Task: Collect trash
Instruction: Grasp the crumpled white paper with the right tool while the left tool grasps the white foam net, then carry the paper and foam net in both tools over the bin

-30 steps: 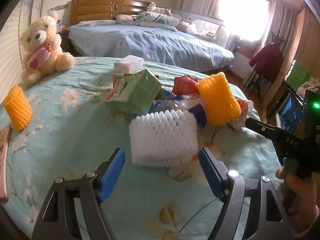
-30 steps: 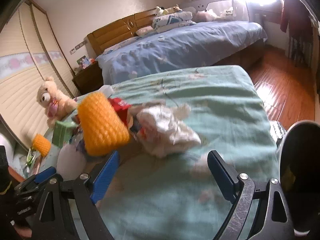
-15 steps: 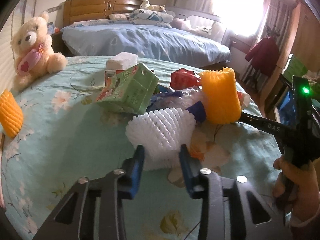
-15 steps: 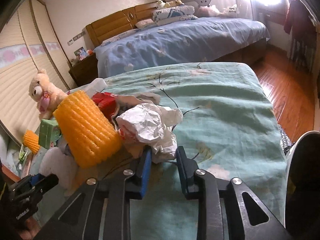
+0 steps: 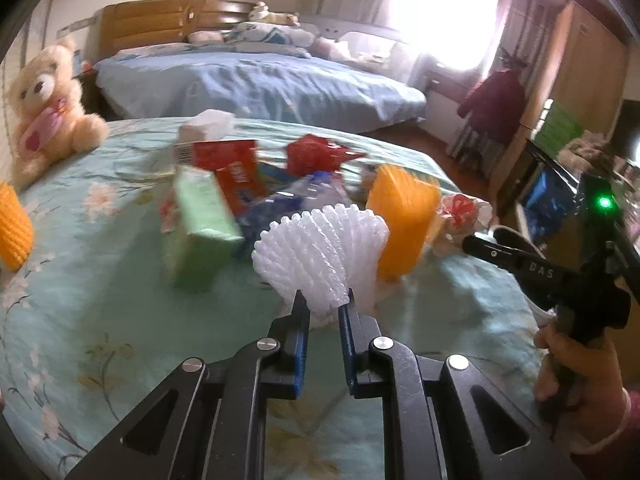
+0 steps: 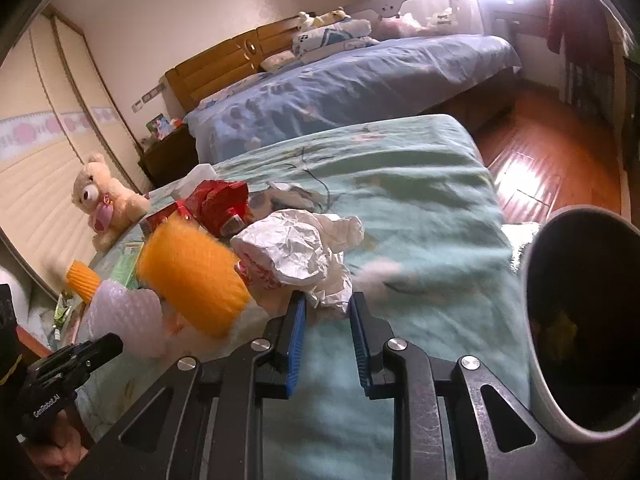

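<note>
A heap of trash lies on the teal floral bedspread. My left gripper pinches the near edge of a white foam net; its jaws are closing, and the net fans out above them. My right gripper is shut on the lower edge of a crumpled white wrapper. An orange foam net stands between the two pieces and leans by the wrapper in the right wrist view. A green box, a red box and a red packet lie behind.
A dark bin with a pale rim stands at the bed's right edge. A teddy bear and a second orange net sit at the left. A blue bed lies beyond, with wooden floor to the right.
Both grippers went from wide open to pinched: the left on the white foam net, the right on the crumpled wrapper. The green box has tipped, and the heap has shifted.
</note>
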Available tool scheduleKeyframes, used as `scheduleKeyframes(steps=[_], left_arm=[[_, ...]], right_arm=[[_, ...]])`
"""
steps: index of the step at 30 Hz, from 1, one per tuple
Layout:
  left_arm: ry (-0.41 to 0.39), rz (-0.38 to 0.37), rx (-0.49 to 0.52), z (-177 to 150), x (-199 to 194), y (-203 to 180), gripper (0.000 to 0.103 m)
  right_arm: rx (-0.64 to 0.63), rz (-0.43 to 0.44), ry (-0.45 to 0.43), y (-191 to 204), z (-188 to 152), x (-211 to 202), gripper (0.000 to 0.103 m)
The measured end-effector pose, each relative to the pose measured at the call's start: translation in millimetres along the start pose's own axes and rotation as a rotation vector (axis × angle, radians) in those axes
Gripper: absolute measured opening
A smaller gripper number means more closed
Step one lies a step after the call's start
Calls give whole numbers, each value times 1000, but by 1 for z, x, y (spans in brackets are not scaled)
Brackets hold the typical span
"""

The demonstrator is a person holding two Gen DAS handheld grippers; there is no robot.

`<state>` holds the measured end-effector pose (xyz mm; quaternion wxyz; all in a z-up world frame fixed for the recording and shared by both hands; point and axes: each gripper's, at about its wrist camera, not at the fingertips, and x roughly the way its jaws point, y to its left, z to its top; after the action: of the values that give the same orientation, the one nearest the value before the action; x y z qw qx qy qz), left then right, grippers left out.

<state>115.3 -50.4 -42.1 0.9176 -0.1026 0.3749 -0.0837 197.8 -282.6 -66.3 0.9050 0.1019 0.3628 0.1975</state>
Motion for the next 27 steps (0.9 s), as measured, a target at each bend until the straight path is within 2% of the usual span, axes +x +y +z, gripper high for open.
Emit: scheduleKeyframes(steps=[16,27], left_arm=[[33,-126,138,-2,10,-56,13],[64,-196,200,11,41,-97,13]], right_arm=[[94,-50,-63,-38,-22,-52,22],[160,-96,-101,-74,-34,-83,23]])
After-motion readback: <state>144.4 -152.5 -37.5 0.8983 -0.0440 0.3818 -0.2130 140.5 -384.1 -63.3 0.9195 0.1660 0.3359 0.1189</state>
